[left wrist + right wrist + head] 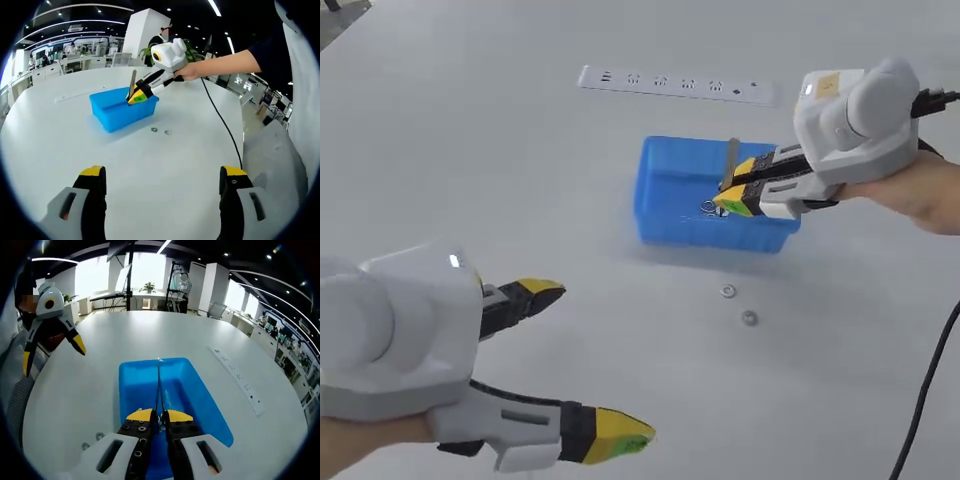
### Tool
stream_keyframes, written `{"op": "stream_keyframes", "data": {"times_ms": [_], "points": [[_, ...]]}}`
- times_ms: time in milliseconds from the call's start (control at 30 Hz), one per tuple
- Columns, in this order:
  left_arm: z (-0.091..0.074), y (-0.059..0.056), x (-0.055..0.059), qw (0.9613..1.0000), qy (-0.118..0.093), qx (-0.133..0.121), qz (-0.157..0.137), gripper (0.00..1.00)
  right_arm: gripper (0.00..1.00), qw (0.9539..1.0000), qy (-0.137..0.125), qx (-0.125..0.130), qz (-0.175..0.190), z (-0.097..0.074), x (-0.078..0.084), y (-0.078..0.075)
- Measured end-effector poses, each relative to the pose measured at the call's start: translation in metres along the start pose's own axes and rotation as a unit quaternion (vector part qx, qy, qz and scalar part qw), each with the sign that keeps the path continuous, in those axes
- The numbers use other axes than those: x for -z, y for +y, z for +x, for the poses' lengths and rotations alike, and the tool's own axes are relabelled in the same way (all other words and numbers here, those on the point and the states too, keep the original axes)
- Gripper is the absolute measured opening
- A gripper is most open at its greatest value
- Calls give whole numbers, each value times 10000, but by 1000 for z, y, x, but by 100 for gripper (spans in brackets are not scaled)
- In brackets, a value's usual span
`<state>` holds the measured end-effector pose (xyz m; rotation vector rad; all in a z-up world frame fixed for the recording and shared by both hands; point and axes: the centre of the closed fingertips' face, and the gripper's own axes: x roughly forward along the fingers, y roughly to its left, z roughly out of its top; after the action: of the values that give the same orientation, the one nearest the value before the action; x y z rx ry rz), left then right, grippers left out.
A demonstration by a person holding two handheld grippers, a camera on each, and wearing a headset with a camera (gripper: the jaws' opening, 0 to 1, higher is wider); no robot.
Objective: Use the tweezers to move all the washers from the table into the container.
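My left gripper and right gripper share rounded white housings and black jaws tipped yellow. Small screws dot the right one's jaw links. It carries an orange label and a black cable. My sleeve is dark.

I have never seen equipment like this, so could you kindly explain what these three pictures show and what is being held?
There is no robot: a person holds a hand-held gripper in each hand. One picture comes from a headset camera looking down at the white table; the two round ones come from a camera riding on each hand-held gripper. The right hand-held gripper is shut on tweezers above a blue container. The left hand-held gripper is open and holds nothing. Two washers lie on the table beside the container, and a power strip lies beyond it.
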<state>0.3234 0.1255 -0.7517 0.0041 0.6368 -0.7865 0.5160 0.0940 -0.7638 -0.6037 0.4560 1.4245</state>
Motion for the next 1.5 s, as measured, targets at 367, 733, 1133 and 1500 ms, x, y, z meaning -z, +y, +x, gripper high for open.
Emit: {"op": "stream_keyframes", "data": {"times_ms": [367,733,1133,1500], "points": [[-4,0,-5,9999,-100,-25,-82,99,10,10000,-6,48,21,-3,-2,1],[-8,3,-10,9998,-168,-122,-73,99,11,9999,-89,95,62,-6,-8,0],[14,54,-100,9926,-893,-576,595,93,11,9998,-109,14,-148,-11,-24,9],[55,67,-145,9888,-978,-401,1050,65,11,9995,-134,-68,-291,-12,-28,15]]}}
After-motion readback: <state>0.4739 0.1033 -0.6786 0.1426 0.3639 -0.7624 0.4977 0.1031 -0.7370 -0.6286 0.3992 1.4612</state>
